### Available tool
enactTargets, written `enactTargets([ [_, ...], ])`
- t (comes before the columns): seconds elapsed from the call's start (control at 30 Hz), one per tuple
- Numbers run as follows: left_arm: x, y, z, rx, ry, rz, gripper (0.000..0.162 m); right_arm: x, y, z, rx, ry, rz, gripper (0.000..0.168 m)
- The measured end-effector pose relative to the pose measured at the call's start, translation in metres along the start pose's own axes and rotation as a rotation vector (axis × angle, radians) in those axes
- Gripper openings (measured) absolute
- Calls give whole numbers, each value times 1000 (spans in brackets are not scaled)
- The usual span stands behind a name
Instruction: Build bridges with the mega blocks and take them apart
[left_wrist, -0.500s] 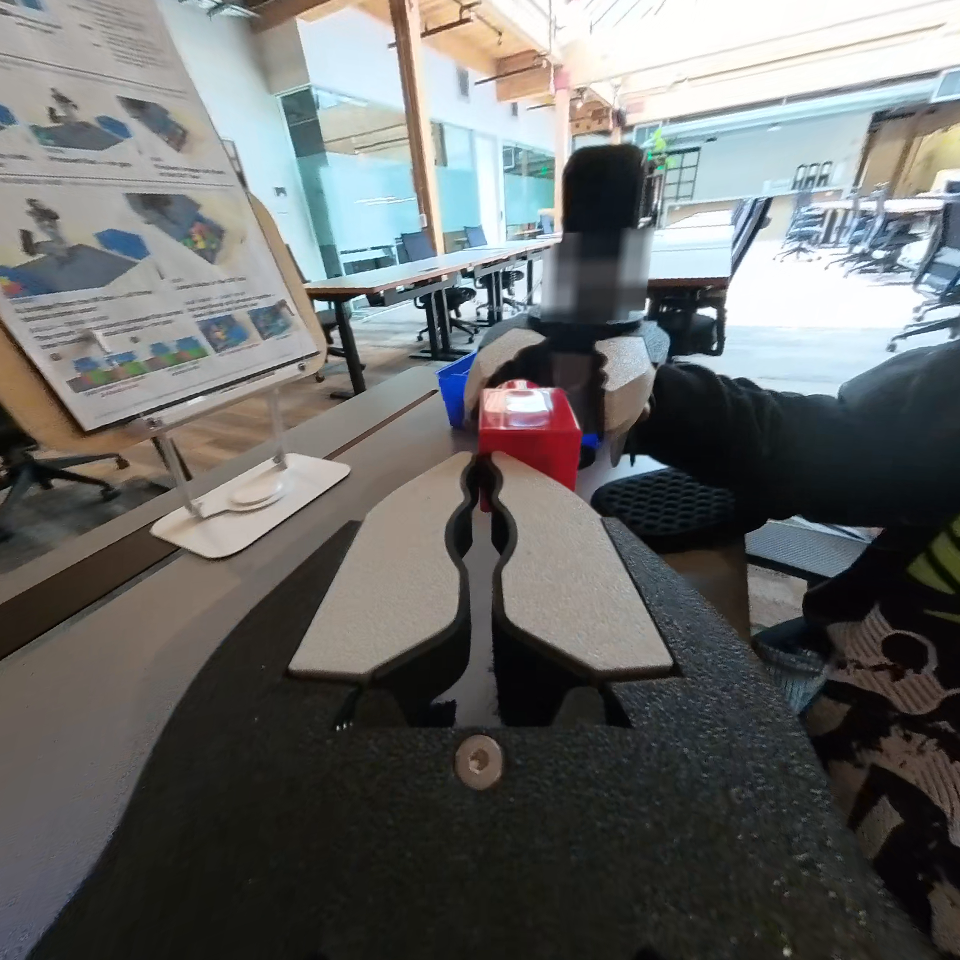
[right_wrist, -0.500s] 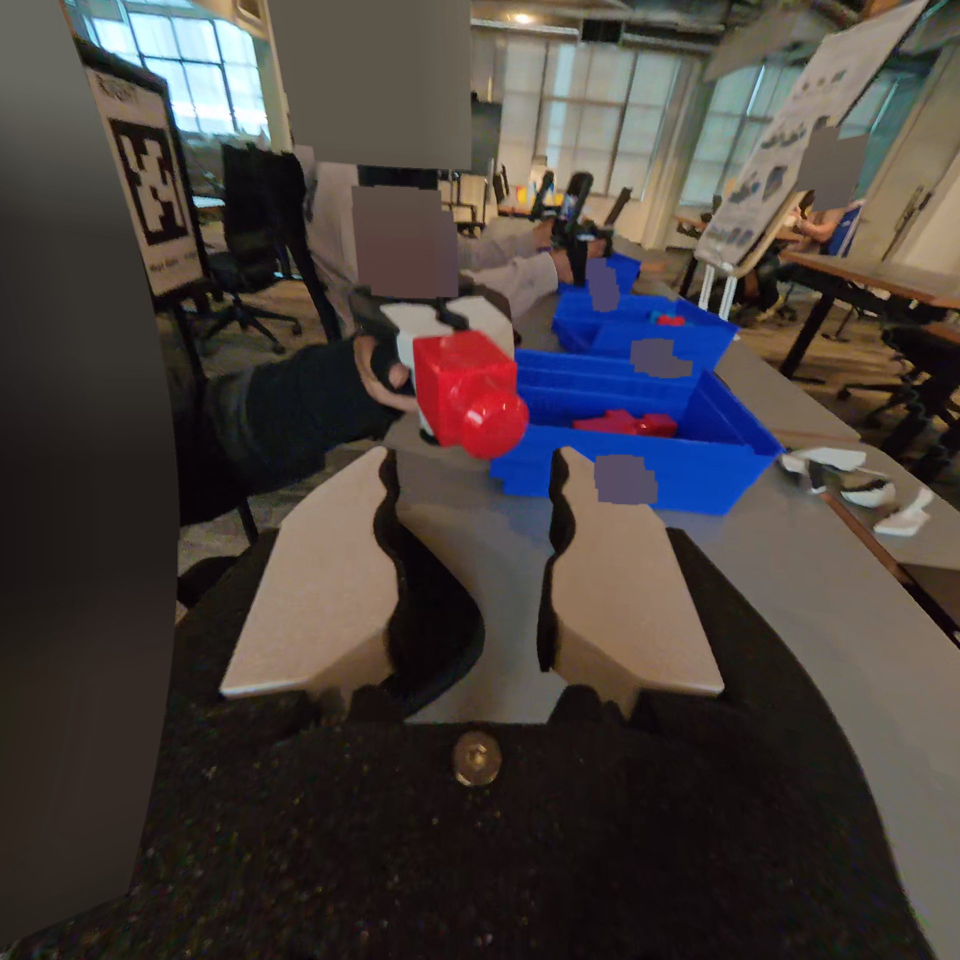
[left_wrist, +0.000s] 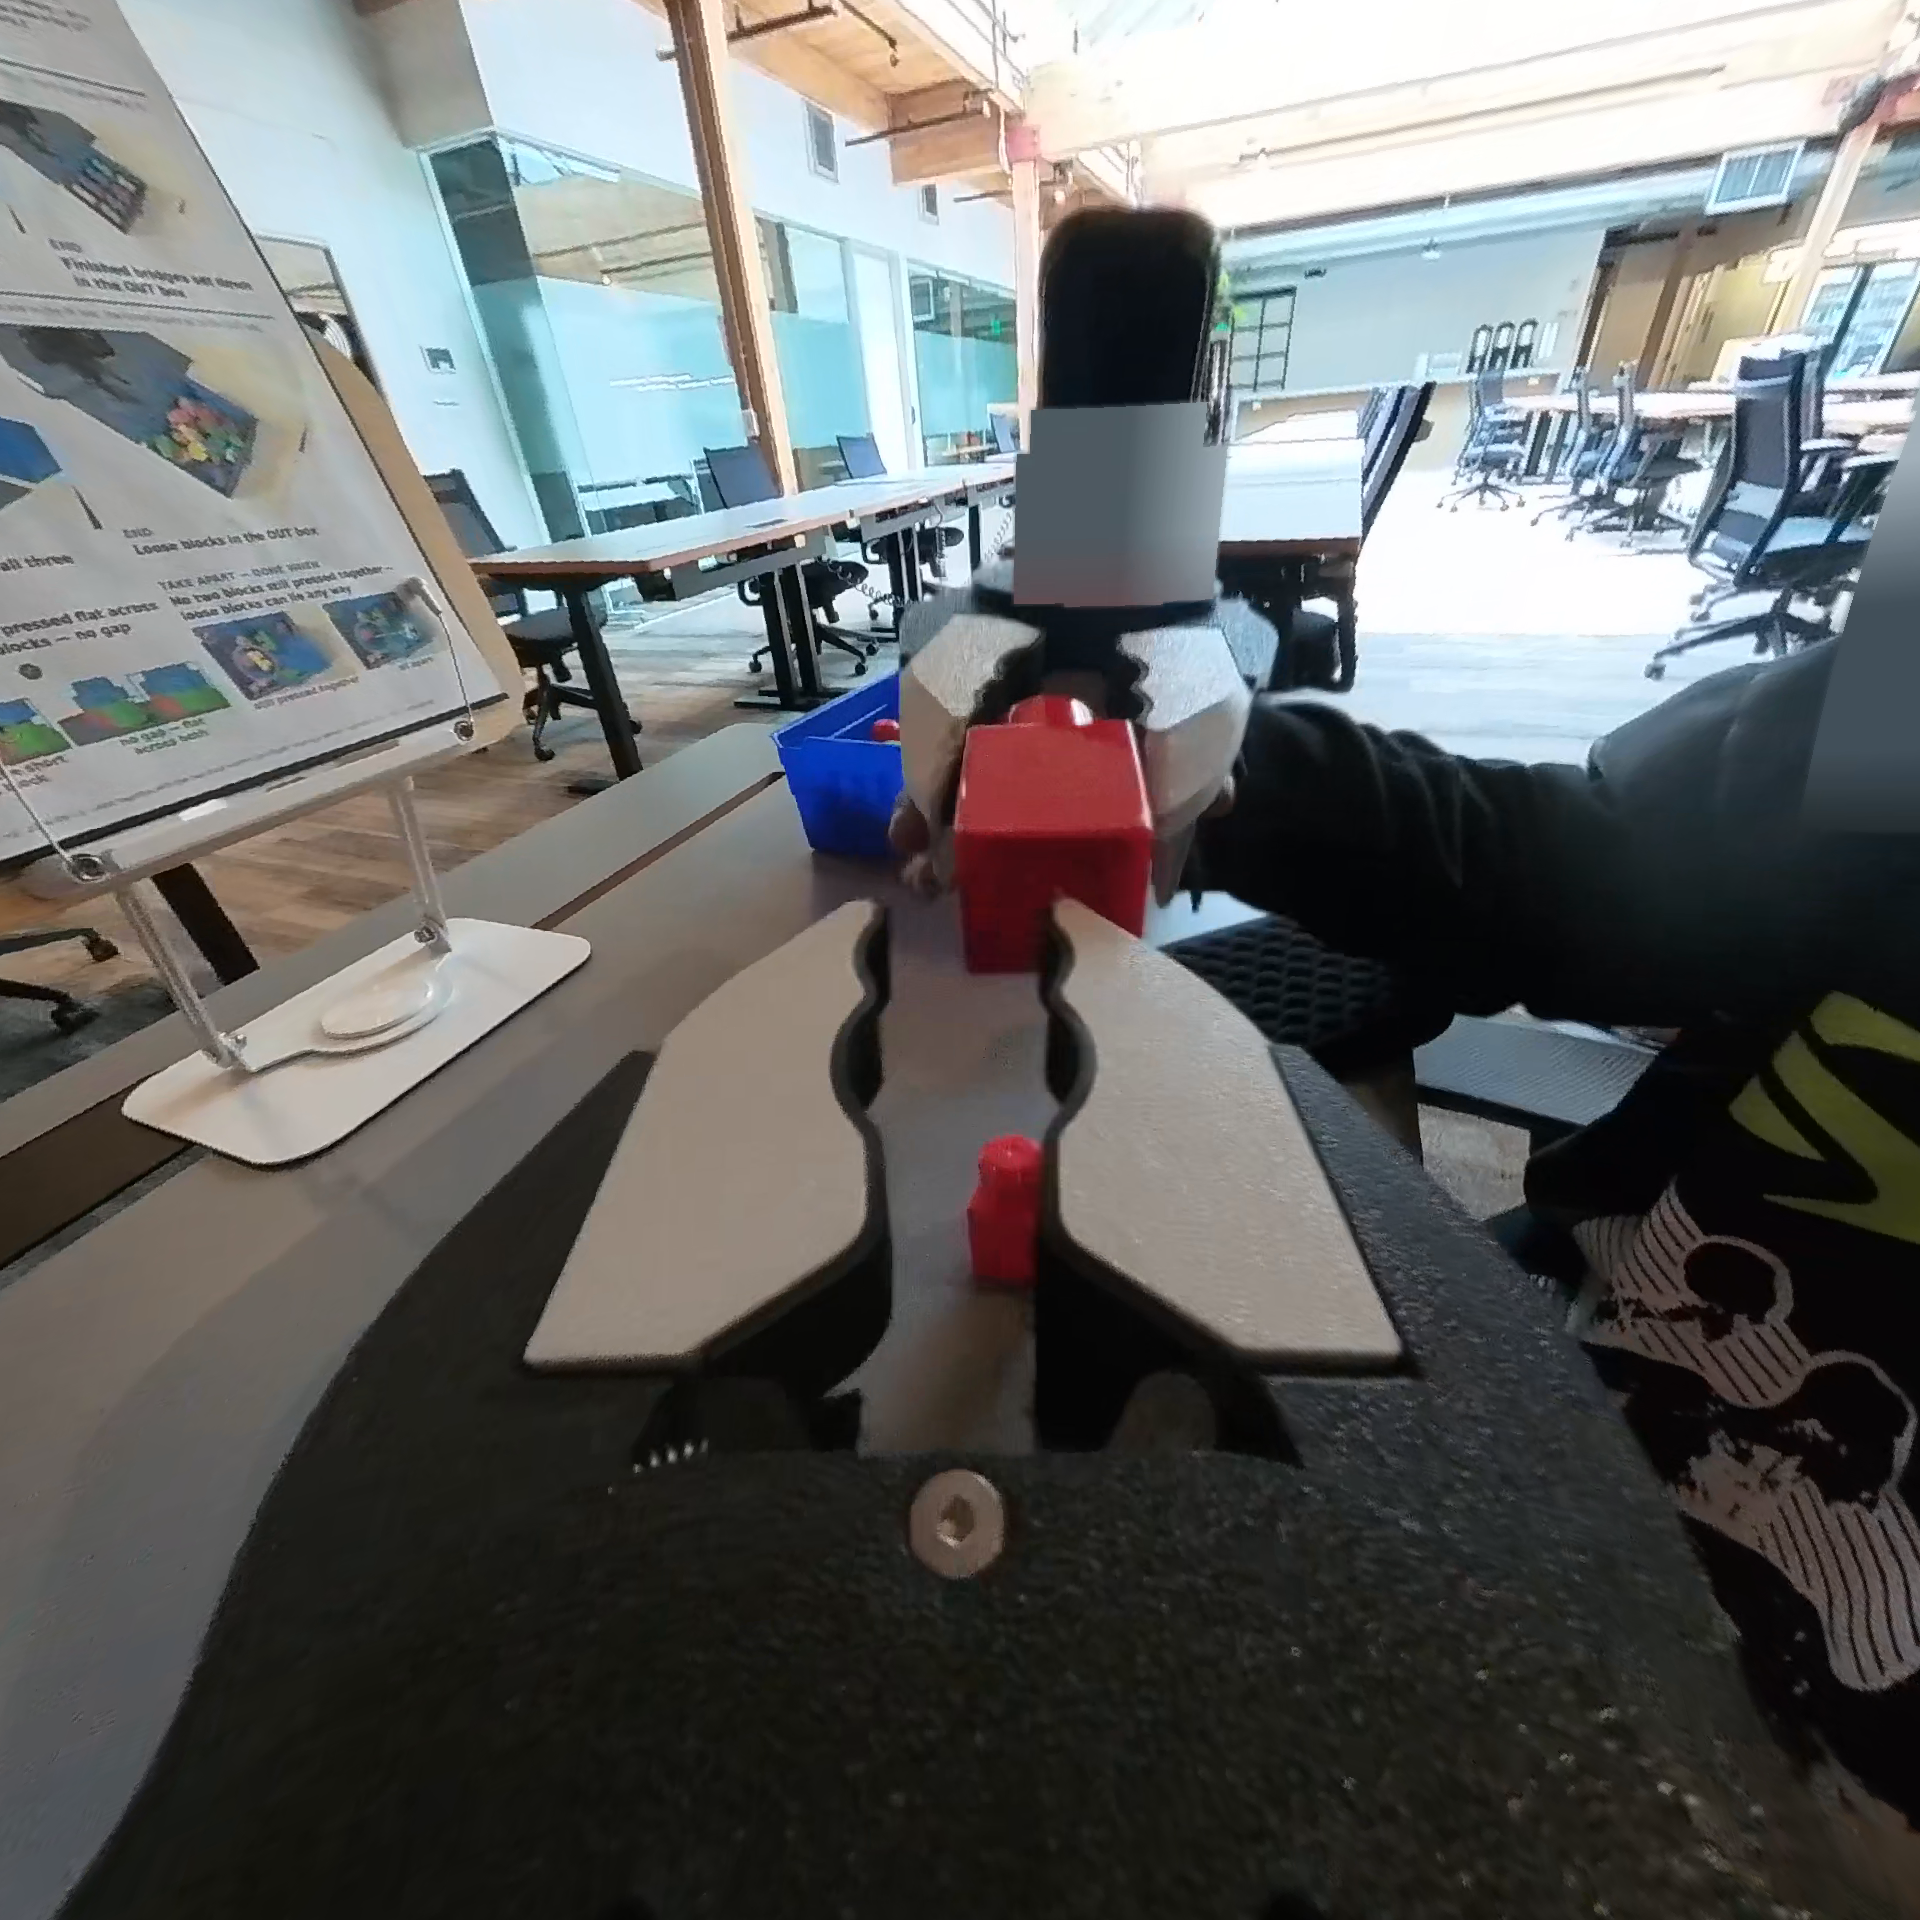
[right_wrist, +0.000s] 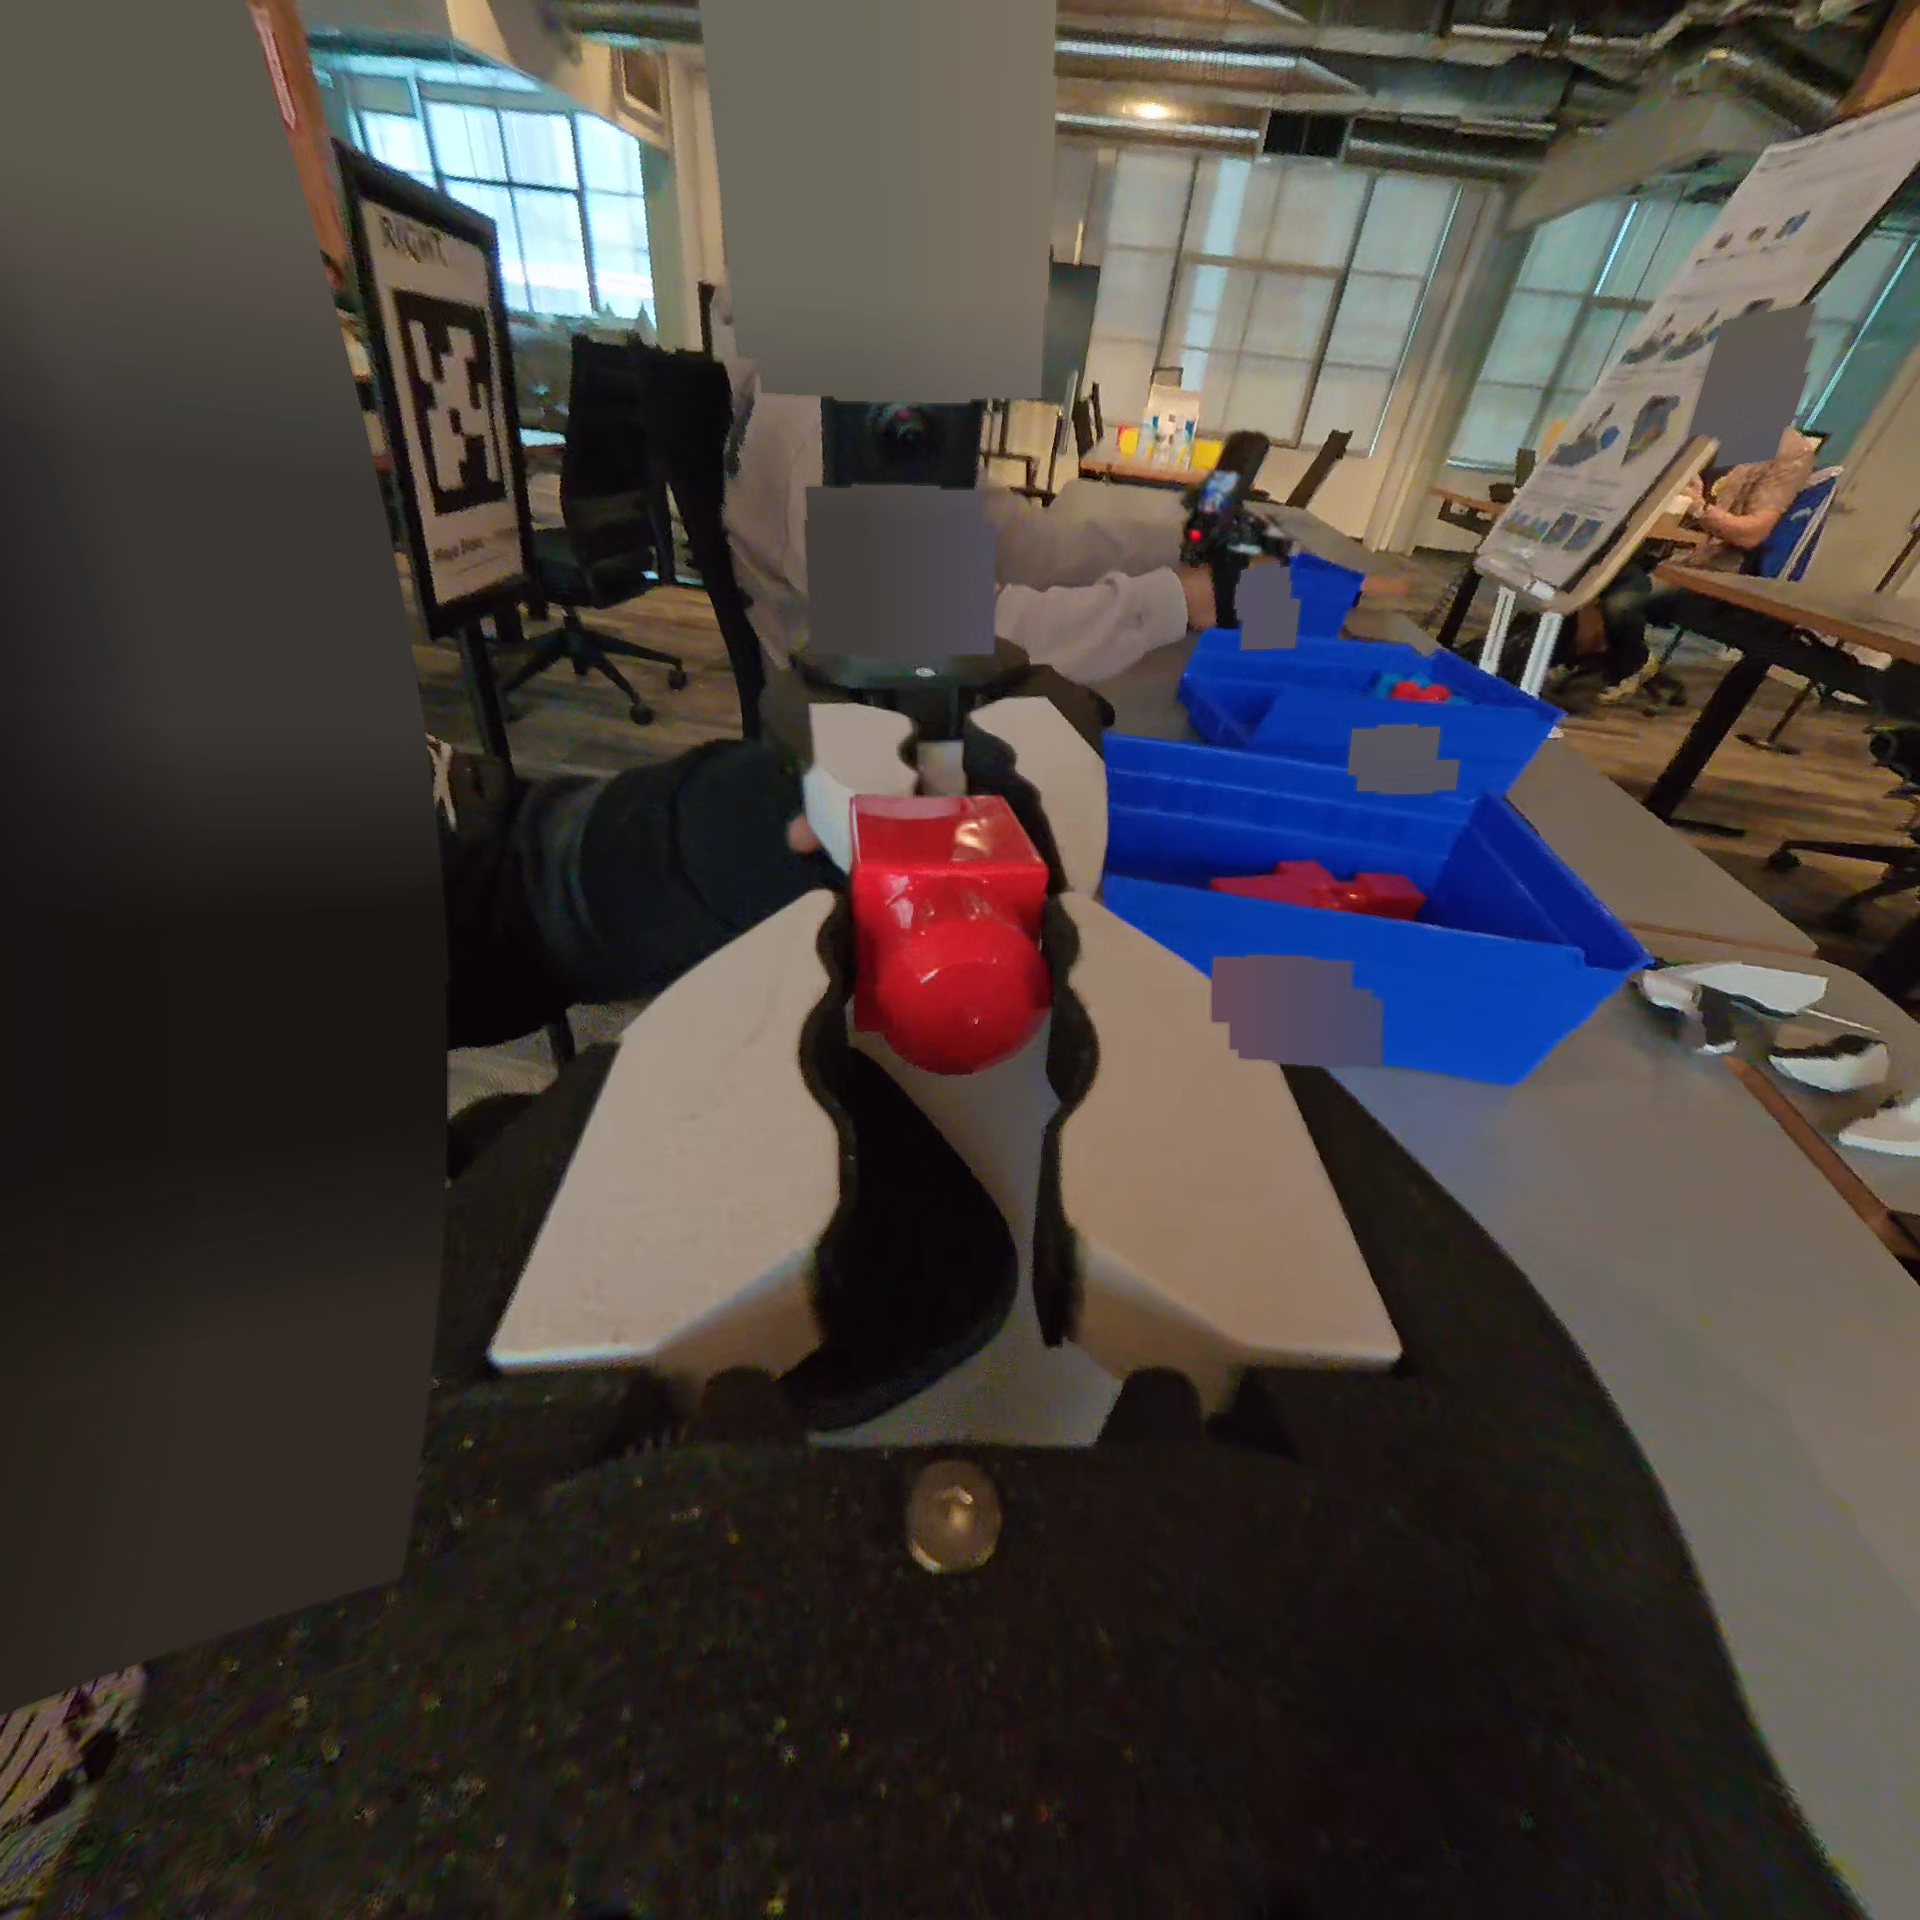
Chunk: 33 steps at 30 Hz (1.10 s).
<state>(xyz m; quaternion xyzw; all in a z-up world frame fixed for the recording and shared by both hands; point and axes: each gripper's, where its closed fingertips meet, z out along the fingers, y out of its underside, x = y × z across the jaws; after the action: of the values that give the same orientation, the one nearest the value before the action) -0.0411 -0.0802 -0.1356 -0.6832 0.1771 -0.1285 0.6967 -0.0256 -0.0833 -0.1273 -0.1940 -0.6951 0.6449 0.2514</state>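
Observation:
A red mega block (right_wrist: 935, 977) is gripped between my right gripper's (right_wrist: 940, 914) fingers, its round stud facing the right wrist camera. In the left wrist view the same block (left_wrist: 1049, 831) sits in the right gripper (left_wrist: 1070, 686), just past my left fingertips. My left gripper (left_wrist: 966, 920) is open and empty, its tips close to the block's near face. It faces me in the right wrist view (right_wrist: 940, 753), behind the block. A second small red block (left_wrist: 1003, 1210) shows through the gap between my left fingers, down on the grey table (left_wrist: 156, 1403).
A blue bin (right_wrist: 1351, 997) with red blocks (right_wrist: 1320, 894) stands right of the grippers, another blue bin (right_wrist: 1351, 707) behind it. The near bin also shows in the left wrist view (left_wrist: 831, 790). An instruction board on a white stand (left_wrist: 353, 1029) is at left. Another person works farther along the table. My left and right fingertips are right by each other.
My left gripper was shut on the red block and has opened. My right gripper was open and has closed on the block. The two grippers have come closer together.

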Motion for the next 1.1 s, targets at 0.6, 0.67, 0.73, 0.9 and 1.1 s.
enactTargets([
  [0.6,22,46,-23,-272,9,58,54,-1,170,-108,-1334,140,42,34],
  [0.67,25,47,-25,-275,17,51,55,-2,180,-107,-1370,123,55,34],
  [0.73,28,50,-28,-282,27,38,57,-3,187,-107,-1396,111,69,34],
  [0.9,33,59,-33,-296,48,14,63,-1,194,-102,-1408,100,84,34],
  [1.1,35,68,-36,-307,50,2,67,-1,199,-101,-1436,84,100,34],
])
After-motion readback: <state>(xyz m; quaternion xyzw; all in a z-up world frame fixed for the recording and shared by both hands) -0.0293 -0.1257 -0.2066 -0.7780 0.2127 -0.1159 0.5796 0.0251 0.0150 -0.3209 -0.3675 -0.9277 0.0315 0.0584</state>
